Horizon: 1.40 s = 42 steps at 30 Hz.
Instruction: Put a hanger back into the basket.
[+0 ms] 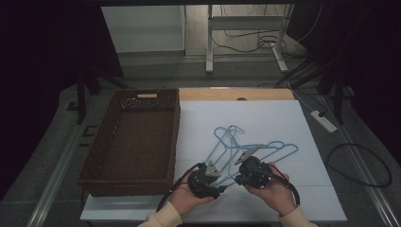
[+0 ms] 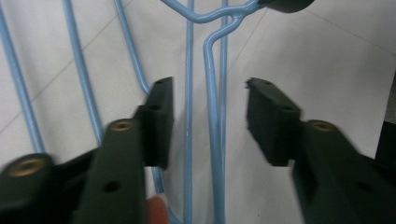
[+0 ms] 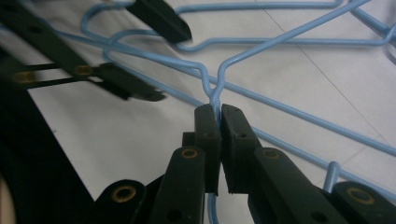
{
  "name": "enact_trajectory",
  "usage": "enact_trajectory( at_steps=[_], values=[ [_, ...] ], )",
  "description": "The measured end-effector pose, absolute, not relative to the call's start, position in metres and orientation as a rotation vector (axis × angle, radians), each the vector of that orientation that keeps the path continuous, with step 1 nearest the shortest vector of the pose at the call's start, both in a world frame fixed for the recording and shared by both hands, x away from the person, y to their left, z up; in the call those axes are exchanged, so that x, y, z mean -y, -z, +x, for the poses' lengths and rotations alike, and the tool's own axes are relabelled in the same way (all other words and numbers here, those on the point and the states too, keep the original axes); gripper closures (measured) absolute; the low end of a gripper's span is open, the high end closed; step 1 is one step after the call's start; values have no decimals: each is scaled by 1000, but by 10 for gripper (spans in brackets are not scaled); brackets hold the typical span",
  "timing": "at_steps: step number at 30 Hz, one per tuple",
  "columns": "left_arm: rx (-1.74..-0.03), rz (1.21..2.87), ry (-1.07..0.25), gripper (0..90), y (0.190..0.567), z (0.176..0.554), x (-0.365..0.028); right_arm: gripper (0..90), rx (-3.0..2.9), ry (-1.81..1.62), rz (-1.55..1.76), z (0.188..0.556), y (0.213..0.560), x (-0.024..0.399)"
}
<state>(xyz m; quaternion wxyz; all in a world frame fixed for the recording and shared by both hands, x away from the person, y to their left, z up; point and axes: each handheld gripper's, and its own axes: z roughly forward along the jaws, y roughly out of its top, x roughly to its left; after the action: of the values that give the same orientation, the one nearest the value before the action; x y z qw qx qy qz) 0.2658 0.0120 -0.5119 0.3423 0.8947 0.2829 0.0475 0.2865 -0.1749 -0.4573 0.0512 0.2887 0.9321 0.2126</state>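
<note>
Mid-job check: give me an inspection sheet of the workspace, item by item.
Surface: white sheet over a wooden table.
Job's things: blue wire hangers tangled on the sheet, hooks pointing away from the person.
Clutter: brown wicker basket at left, nothing seen inside.
Grippers: left gripper open, fingers straddling hanger wires without pressing; right gripper shut on a hanger wire just below its twisted neck.
Cables: a black cable trails from each gripper; more cables on the floor at right and behind.
Surroundings: power strip on the floor at right, metal table legs behind, dark curtains at the sides.
</note>
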Motion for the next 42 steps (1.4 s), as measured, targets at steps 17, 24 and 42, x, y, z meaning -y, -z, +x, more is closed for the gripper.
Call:
enact_trajectory(
  at_steps=[17,24,42],
  values=[
    [-784,2241,-101,860,511,270,-23,472,-2557,-1122,893,283,430,191],
    [-803,2189,-132,861,505,269,-29,349,-2341,-1431,889,288,421,226],
    [-810,2123,-267,863,477,258,-36,336,-2259,-1467,948,286,444,276]
  ],
)
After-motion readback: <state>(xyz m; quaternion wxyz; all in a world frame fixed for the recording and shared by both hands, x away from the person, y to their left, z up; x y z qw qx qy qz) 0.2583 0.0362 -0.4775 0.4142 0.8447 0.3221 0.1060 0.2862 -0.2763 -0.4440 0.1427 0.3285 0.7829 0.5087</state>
